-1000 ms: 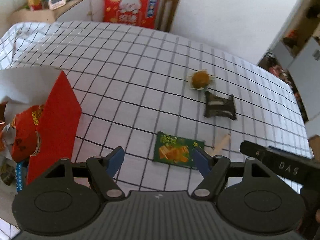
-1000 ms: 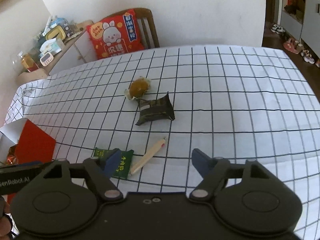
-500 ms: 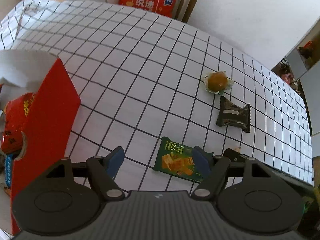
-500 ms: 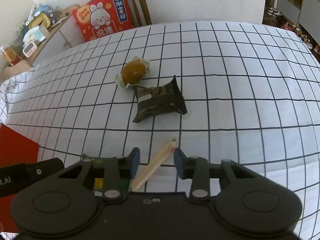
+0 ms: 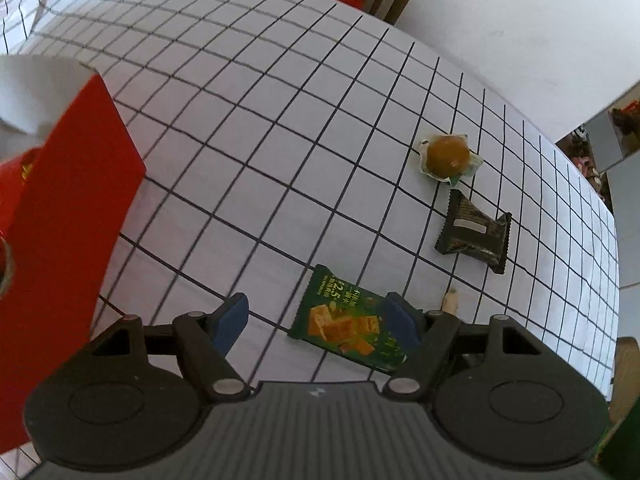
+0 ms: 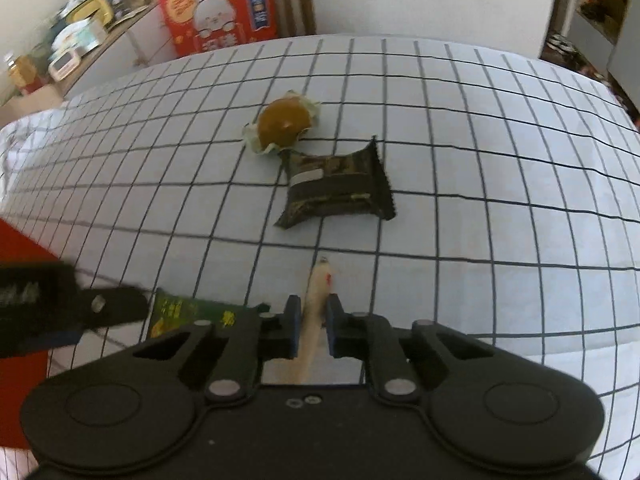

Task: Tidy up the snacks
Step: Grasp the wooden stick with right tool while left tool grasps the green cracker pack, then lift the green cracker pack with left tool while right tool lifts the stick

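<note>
Fingers of the right gripper (image 6: 313, 326) are clamped on a thin beige snack stick (image 6: 316, 300), whose tip pokes out ahead of them over the checked white tablecloth of the table (image 6: 480, 200). Fingers of the left gripper (image 5: 316, 320) stand wide apart, with a flat green snack packet (image 5: 344, 320) lying on the table between them, nearer the right-hand finger; whether that finger touches it cannot be told. Left of these fingers stands a red cardboard box (image 5: 68, 220). Farther ahead, to the right, lies a dark brown wrapped bar (image 5: 474, 236), and just beyond it a round brown pastry in clear wrapping (image 5: 448, 155).
</note>
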The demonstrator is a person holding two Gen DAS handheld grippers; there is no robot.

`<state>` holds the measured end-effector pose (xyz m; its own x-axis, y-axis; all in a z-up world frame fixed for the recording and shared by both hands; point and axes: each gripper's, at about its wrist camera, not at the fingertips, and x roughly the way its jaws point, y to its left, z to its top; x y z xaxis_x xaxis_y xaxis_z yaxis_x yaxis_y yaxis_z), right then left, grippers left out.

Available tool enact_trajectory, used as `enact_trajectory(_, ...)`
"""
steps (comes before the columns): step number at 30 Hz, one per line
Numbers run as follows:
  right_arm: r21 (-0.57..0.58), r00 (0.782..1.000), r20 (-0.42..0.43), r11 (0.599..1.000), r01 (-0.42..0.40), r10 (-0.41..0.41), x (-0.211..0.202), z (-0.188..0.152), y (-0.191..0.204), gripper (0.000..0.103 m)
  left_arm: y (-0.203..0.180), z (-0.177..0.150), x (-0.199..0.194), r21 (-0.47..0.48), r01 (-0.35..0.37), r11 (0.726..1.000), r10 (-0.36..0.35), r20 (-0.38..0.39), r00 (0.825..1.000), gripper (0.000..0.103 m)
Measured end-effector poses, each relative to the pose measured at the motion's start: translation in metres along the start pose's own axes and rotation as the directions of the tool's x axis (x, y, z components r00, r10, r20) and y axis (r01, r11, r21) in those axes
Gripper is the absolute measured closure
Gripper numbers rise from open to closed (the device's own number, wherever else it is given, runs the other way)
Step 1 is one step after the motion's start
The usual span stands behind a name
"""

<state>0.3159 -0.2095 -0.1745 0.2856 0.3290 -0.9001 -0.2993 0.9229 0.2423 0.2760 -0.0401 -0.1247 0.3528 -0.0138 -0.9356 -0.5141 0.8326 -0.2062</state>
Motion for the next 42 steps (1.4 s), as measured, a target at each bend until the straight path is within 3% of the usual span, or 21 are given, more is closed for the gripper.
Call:
enact_trajectory(6,-0.033,0.998,-0.012,0.998,-0.06,0.06,-0.011,-0.012,-0.023,0.095,-0.01,0.001,0.015,-0.043,0.001,0.999,-0.002,-0.041,0.999,0.035)
enact_trajectory(13,-0.041,0.994,-0.021,0.993,-0.112,0.111,-0.026,-0.027,-0.047,0.095,-0.02,0.005,0.034,-0.183,-0.012,0.983,-0.002,-0.078,0.997,0.037)
enact_trajectory(20,-0.08,0.989,-0.003,0.986,-0.145,0.146,-0.038,-0.032,-0.048,0.094,-0.031,0.004,0.039,-0.234,-0.087,0.968,0.077,-0.049,0.996,0.037)
enact_trajectory(27,-0.156,0.986,-0.031,0.974,-0.167,0.164,-0.04,-0.038,-0.046,0.094,-0.053,-0.003,0.043,-0.038,-0.137,0.99,0.135,-0.029,0.99,0.042)
enact_trajectory(33,-0.187,0.981,-0.073,0.964,-0.192,0.181,-0.042,-0.05,-0.05,0.094,-0.047,-0.008,0.036,0.055,-0.111,0.992,0.113,-0.033,0.993,0.064)
enact_trajectory(34,-0.188,0.98,-0.077,0.962,-0.197,0.186,-0.042,-0.052,-0.051,0.094,-0.044,-0.009,0.034,0.066,-0.09,0.994,0.093,-0.037,0.995,0.073)
enact_trajectory(35,-0.189,0.978,-0.082,0.961,-0.202,0.19,-0.043,-0.055,-0.052,0.094,-0.041,-0.011,0.031,0.077,-0.089,0.993,0.092,-0.039,0.995,0.076)
enact_trajectory(40,-0.199,0.974,-0.095,0.955,-0.219,0.204,-0.046,-0.066,-0.055,0.094,-0.024,-0.016,0.017,0.05,0.019,0.999,-0.015,-0.077,0.997,0.076)
enact_trajectory(42,-0.197,0.974,-0.098,0.955,-0.221,0.206,-0.048,-0.068,-0.056,0.094,-0.022,-0.019,0.012,0.049,0.013,0.999,-0.01,-0.068,0.998,0.073)
